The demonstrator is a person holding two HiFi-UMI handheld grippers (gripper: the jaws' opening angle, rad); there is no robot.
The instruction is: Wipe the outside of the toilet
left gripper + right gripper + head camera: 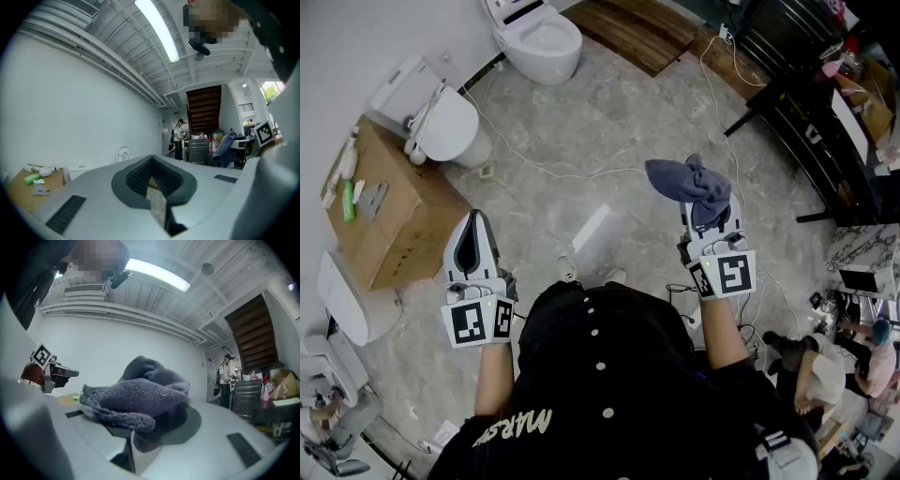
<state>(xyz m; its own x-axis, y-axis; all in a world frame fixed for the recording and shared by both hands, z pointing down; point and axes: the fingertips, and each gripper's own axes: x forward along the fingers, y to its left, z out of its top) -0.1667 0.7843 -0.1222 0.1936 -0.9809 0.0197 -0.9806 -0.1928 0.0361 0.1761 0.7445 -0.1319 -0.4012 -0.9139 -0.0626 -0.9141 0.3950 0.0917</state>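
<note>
None of the wiping looks begun: the right gripper point(711, 225) is clamped on a bunched grey cloth point(689, 186), the left gripper point(474, 225) has its jaws together on nothing, and both hang well apart from the nearest toilet point(448, 127), its whole outside left to do.

Cloth point(692, 186) gry-blue; toilet point(546, 42) wht; box point(394, 216) brn; floor point(609, 141) gry marbled.

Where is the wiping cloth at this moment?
Head view, right of centre: the blue-grey cloth is clamped in the right gripper, held above the floor, well clear of the toilets at upper left.
</note>
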